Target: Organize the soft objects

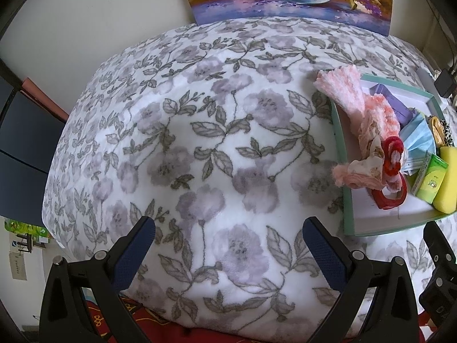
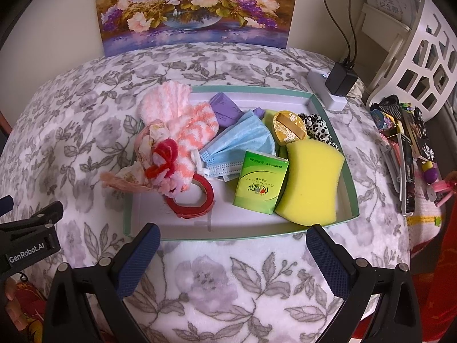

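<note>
Fleecy floral blanket [image 2: 200, 280] carried a green-rimmed tray [image 2: 127, 223] piled with a yellow sponge [image 2: 311, 180], blue mask [image 2: 242, 140] and pink sock [image 2: 182, 120], apparently for sorting. Both the left gripper [image 1: 228, 245] and right gripper [image 2: 232, 254] hung spread and empty.

The blanket [image 1: 200, 148] lies bare across its left side and near edge. The tray [image 2: 127, 223] is crowded; only its near-left corner shows floor, beside the tape roll [image 2: 190, 200].
</note>
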A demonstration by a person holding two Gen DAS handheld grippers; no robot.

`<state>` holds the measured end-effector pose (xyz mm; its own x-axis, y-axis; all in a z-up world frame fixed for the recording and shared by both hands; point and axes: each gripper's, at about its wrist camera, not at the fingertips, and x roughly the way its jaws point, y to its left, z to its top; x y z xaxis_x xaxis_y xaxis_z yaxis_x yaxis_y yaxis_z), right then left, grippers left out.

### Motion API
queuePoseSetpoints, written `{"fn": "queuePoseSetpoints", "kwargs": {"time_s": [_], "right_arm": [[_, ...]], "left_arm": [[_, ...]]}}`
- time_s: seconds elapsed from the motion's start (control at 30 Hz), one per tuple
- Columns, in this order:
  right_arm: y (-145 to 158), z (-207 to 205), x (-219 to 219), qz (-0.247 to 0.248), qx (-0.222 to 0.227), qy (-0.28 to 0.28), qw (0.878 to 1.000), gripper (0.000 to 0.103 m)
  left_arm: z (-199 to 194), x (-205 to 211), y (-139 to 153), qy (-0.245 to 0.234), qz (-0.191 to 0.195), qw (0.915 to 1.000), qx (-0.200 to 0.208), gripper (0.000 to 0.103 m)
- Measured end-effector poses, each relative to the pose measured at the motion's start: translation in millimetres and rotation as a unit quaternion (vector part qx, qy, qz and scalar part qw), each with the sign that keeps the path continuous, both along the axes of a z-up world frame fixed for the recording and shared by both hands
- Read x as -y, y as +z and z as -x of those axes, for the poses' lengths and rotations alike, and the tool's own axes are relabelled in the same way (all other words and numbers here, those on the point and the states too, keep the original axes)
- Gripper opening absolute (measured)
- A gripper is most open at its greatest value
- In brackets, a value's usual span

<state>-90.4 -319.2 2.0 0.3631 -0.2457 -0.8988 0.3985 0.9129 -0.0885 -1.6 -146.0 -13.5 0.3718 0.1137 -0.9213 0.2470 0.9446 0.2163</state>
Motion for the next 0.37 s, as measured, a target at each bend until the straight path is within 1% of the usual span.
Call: {"fn": "queuePoseSetpoints", "kwargs": {"time_s": [0.17, 0.37], "right_arm": [[-0.1, -0.1, 0.2, 0.0, 0.0, 0.0, 1.0, 0.103], [-0.3, -0.1, 0.1, 0.0, 0.0, 0.0, 1.0, 0.103]], "left_arm": [[1.3, 1.4, -0.2, -0.005, 0.008, 0.9999, -0.004, 0.103], [2.9, 2.1, 2.3, -0.006, 0.011, 0.9999, 0.002, 0.103]]}}
